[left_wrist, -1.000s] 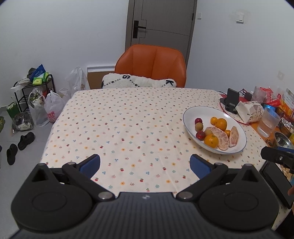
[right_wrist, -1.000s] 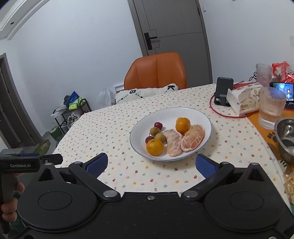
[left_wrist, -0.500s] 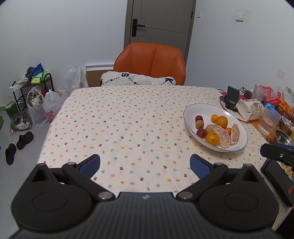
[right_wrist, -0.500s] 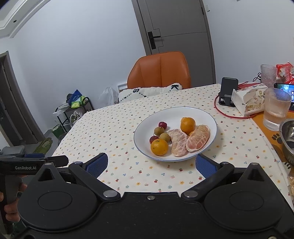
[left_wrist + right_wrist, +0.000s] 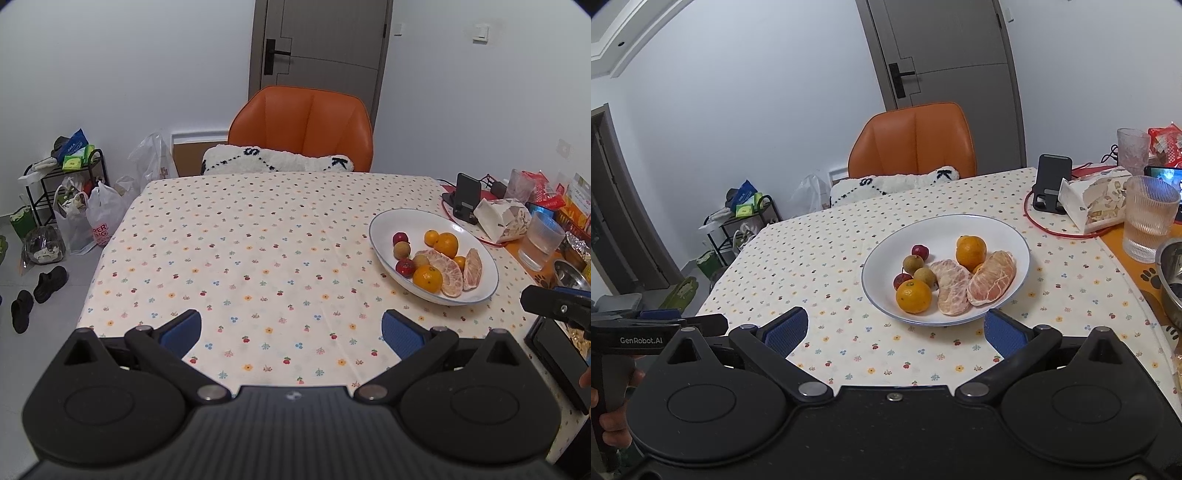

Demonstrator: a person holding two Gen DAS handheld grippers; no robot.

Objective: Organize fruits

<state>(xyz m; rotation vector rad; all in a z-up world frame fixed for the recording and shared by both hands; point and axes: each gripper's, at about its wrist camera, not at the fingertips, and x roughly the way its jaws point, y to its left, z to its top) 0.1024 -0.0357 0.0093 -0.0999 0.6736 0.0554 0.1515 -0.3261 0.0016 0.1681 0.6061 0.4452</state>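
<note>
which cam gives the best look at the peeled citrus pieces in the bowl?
Right wrist: the two peeled citrus pieces sit near centre, close, membranes visible, in the white bowl. Left wrist shows them smaller, off to the right, foreshortened.

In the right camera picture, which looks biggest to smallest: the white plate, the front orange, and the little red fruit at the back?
1. White plate
2. Front orange
3. Little red fruit, which sits farther back, so it may look a bit smaller than it is.

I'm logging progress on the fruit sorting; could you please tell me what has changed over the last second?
Nothing taken or released. Both cameras drifted slightly: the right tool eased back from the plate. Both tools stay open and empty; the fruit lies unmoved.
</note>
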